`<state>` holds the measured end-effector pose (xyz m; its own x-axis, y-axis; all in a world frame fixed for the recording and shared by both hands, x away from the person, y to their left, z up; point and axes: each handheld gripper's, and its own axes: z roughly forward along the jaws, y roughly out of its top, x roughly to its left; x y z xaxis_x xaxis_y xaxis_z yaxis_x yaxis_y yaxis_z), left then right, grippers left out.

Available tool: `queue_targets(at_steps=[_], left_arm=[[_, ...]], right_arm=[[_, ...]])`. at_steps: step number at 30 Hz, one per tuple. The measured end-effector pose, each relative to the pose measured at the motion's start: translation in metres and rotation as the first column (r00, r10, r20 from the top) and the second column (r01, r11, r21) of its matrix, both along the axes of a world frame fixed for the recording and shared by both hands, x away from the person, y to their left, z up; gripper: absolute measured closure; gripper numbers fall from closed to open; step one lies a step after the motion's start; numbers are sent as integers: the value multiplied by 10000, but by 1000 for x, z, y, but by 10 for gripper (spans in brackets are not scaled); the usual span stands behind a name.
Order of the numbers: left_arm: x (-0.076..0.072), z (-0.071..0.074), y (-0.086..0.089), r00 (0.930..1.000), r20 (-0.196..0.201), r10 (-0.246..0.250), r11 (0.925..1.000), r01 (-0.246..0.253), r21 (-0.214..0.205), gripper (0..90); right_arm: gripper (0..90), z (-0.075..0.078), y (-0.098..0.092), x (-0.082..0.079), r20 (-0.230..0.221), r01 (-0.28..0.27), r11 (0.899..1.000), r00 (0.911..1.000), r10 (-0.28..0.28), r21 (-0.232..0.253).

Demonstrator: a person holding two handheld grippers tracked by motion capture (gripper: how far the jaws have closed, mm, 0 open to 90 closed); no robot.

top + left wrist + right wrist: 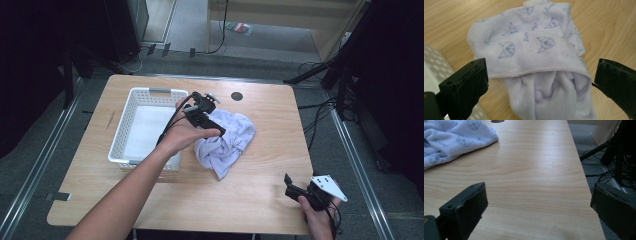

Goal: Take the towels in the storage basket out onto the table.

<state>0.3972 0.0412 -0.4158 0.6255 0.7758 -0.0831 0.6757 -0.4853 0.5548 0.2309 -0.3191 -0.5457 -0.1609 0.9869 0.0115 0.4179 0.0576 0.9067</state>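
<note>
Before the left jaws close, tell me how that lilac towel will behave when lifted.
The towel lies crumpled in soft folds, so it will likely be floppy, drooping and unfolding from wherever it is pinched. It looks thin and fleecy, so probably light and not slippery. A pinch on the hemmed fold may lift one layer and drag the rest across the table.

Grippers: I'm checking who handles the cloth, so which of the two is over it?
The left gripper, jaws open above the lilac cloth beside the white basket. The right gripper waits near the table's front edge.
</note>
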Motion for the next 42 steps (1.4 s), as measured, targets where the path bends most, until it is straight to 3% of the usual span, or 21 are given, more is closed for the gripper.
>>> queue_targets(at_steps=[6,27,36,42], left_arm=[[0,9,23,9996,154,255,9995,-252,-211,0],[-9,25,88,9913,651,1142,9933,-1126,-267,0],[-14,25,116,9853,786,1518,9884,-1517,-65,0],[-19,26,134,9814,885,1705,9854,-1695,-187,0]], right_arm=[[11,0,0,0,-46,-43,10000,10000,43,24],[11,0,1,1,-96,-88,9999,9999,87,-71],[11,0,1,1,-89,-84,9999,9999,84,-64],[11,0,1,1,-98,-92,9999,9999,91,-113]])
